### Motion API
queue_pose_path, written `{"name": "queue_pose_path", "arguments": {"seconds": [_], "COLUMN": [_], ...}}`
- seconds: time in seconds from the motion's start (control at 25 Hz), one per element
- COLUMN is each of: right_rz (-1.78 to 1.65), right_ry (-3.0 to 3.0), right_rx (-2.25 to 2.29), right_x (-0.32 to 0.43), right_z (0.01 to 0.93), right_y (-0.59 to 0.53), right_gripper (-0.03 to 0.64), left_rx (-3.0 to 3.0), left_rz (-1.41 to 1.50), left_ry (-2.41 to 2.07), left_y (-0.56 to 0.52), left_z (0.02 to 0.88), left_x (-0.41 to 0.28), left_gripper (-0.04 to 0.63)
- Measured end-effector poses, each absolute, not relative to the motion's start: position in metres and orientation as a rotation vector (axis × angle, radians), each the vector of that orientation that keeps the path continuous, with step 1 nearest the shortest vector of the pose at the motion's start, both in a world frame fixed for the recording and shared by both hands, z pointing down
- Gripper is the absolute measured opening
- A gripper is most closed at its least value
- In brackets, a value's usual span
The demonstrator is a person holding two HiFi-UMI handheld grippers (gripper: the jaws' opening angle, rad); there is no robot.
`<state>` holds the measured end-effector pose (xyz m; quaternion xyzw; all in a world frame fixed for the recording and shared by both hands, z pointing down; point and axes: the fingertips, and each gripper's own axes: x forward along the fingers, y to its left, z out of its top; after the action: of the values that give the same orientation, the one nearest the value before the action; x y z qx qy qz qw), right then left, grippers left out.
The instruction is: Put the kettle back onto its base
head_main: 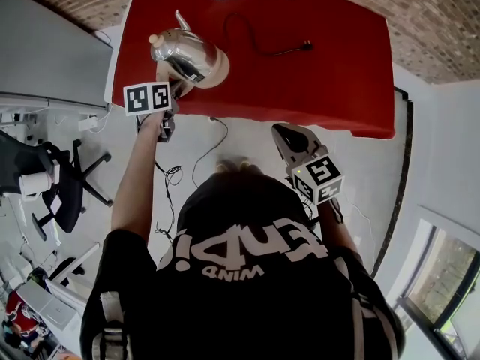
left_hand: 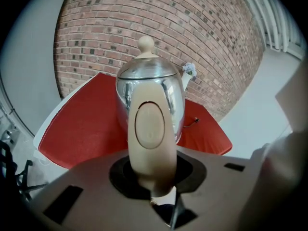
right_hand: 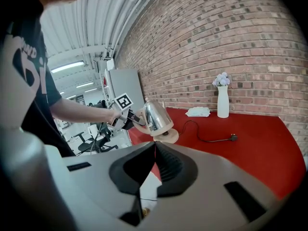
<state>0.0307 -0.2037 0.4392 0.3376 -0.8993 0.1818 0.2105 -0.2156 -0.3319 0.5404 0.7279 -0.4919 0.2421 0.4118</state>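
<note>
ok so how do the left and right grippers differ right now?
The left gripper is shut on the cream handle of the kettle; the right gripper has its jaws together on nothing. The left gripper reaches over the near edge of the red table, with the kettle tilted over its base; the right gripper hangs back short of that edge. Both point toward the table.

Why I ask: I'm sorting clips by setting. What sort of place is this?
Probably an office or lab workspace rather than a home: rolling office chairs stand on the floor, strip lights hang overhead, and the red table stands by a bare brick wall.
</note>
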Motion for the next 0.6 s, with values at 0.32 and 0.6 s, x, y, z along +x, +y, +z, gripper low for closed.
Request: {"name": "queue_pose_path", "arguments": {"seconds": [0.32, 0.6], "right_rz": [0.480, 0.485], "right_ry": [-2.538, -2.517], "right_rx": [0.962, 0.968], "right_x": [0.031, 0.036], "right_z": [0.440, 0.444], "right_y": [-0.207, -0.203], "right_gripper": [0.024, 0.023], "left_rx": [1.838, 1.857], "left_rz": [0.704, 0.800], "left_ry": [-1.268, -1.289], "left_y": [-0.335, -0.336], "left_z": [0.551, 0.554], "left_x": [-0.212, -0.207], "left_gripper": [0.075, 0.075]}}
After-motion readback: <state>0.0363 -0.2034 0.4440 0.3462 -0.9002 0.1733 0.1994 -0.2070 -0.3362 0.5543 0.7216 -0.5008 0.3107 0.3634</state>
